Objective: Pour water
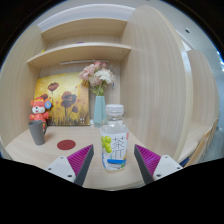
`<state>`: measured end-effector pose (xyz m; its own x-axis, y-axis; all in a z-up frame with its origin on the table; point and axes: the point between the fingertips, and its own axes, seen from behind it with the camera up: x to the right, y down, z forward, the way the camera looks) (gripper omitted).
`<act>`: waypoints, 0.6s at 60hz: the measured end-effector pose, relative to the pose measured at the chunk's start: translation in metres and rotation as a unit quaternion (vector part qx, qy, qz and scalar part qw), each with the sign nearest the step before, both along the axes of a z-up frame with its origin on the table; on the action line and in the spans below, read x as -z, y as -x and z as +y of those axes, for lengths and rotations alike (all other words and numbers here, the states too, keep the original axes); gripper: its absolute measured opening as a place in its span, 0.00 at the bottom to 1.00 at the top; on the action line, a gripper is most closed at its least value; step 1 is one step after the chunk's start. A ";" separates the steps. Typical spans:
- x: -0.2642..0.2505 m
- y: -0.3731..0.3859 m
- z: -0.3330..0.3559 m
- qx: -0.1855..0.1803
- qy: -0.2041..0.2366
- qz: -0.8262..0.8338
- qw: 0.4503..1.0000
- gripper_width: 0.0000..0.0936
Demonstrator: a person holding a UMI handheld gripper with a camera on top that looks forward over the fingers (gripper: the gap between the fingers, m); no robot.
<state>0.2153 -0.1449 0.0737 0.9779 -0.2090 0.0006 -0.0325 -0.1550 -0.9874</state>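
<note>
A clear water bottle (114, 140) with a white cap and a green-and-white label stands upright on the pale wooden table (40, 158). It stands between my two fingers, with a gap at each side. My gripper (112, 160) is open, and its magenta pads (71, 160) flank the bottle's lower half. A grey cup (37, 131) stands at the far left of the table, below a red-and-white plush toy (39, 109). A dark red round coaster (66, 145) lies on the table between the cup and the bottle.
A blue vase with pink and white flowers (98, 95) stands behind the bottle, next to a yellow painting (63, 100). A wooden shelf (80, 52) hangs above. A wooden side panel (160, 80) rises to the right of the bottle.
</note>
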 end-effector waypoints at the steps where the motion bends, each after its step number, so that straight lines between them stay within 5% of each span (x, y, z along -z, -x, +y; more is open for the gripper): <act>1: 0.001 0.004 0.003 0.003 -0.005 -0.002 1.000 0.90; 11: -0.002 -0.016 0.036 -0.004 -0.006 -0.021 1.000 0.88; 36: 0.002 -0.020 0.056 -0.011 -0.010 -0.006 1.000 0.45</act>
